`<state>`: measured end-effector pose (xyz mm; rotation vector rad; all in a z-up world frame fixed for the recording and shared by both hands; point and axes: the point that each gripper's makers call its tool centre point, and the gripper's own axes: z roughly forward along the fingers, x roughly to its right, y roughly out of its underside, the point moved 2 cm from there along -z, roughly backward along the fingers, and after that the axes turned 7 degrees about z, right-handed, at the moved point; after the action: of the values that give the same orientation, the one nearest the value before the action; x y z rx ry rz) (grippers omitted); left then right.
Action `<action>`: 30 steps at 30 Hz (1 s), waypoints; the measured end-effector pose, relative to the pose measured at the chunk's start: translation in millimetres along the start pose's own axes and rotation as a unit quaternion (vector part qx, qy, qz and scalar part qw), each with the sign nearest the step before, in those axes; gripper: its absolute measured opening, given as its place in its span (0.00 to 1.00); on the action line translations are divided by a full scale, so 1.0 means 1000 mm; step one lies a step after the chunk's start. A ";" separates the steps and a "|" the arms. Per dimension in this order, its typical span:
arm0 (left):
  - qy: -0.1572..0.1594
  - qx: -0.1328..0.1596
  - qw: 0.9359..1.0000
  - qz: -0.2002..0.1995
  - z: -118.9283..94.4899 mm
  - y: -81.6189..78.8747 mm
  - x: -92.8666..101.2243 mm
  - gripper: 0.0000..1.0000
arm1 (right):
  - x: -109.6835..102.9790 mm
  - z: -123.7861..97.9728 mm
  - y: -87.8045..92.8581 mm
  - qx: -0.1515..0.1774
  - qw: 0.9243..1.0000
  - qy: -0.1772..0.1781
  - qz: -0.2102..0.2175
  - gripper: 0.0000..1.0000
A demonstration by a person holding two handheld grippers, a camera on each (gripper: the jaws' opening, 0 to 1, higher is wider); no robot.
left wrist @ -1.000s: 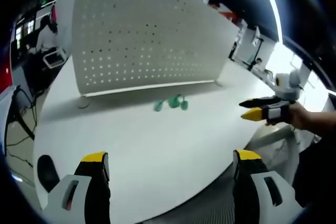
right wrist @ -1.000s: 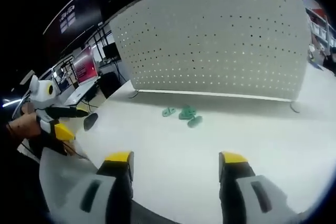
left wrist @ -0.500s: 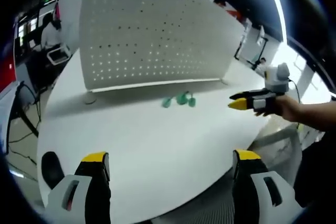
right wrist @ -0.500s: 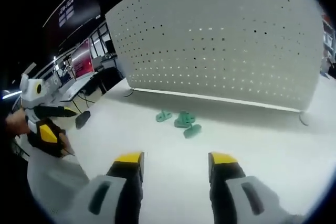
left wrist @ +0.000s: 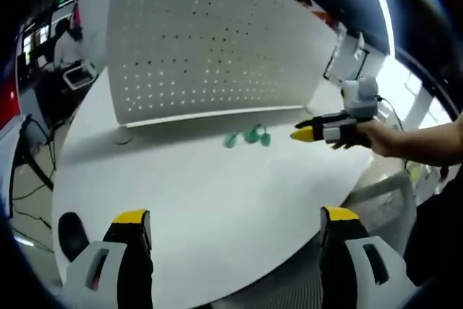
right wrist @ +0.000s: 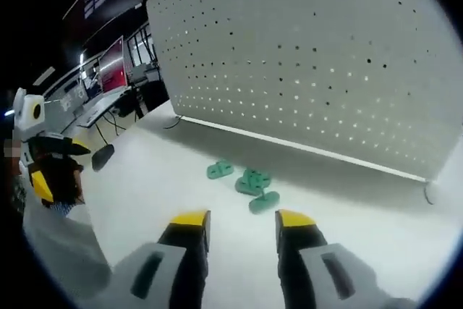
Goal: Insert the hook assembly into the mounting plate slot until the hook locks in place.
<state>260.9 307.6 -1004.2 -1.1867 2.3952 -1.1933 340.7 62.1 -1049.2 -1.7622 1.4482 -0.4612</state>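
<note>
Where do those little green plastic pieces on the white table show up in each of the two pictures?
Left gripper view: the little green plastic pieces lie mid-picture, just left of the right gripper.
Right gripper view: they lie just above the jaws, near centre.
Shared landmark: the white perforated board standing behind them.

green hooks (left wrist: 246, 137): too small to tell apart | pegboard (right wrist: 325, 56): top cut off

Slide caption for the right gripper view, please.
Right claw, empty, nears green hooks lying on the white table before the pegboard.
</note>
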 end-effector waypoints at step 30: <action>-0.001 -0.023 1.000 -0.020 0.008 0.015 -0.011 0.98 | 0.019 0.076 -0.008 -0.057 0.997 0.037 0.020 0.15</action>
<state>263.3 316.5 -1022.2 -1.2533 2.4212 -1.1547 404.6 70.4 -1093.9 -1.8190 1.5861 -0.4359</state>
